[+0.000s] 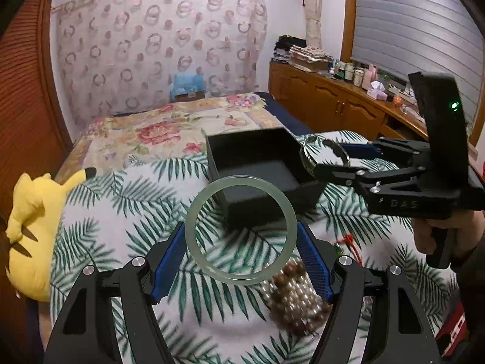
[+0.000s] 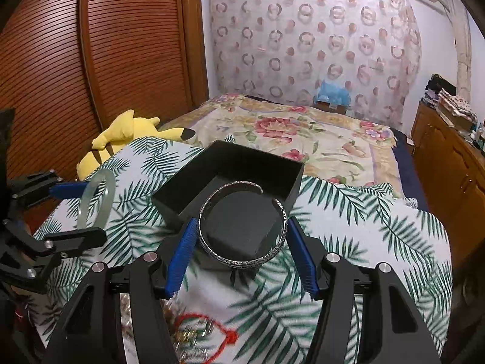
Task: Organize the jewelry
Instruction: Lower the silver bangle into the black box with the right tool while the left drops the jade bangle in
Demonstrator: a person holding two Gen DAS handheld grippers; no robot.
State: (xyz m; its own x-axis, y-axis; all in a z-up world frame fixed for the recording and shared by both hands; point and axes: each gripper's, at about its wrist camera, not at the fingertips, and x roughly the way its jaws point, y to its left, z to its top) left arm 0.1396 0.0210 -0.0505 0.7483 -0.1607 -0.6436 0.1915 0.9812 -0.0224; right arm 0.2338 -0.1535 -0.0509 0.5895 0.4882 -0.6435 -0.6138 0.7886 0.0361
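Observation:
My left gripper (image 1: 241,236) is shut on a pale green jade bangle (image 1: 194,209), held flat above the palm-leaf cloth just short of the open black jewelry box (image 1: 257,148). My right gripper (image 2: 241,232) is shut on an open silver cuff bracelet (image 2: 283,224), held over the near part of the black box (image 2: 230,157). In the left wrist view the right gripper (image 1: 329,156) with the silver cuff (image 1: 306,154) hangs by the box's right side. In the right wrist view the left gripper (image 2: 80,207) with the jade bangle (image 2: 110,189) is left of the box.
Pearl and brown bead strands (image 1: 295,300) and a red cord piece (image 1: 348,241) lie on the palm-leaf cloth (image 1: 121,227) below the grippers. A yellow plush toy (image 1: 27,233) sits at the left edge. A floral bedspread (image 2: 318,133) lies beyond, a wooden cabinet (image 1: 333,103) at right.

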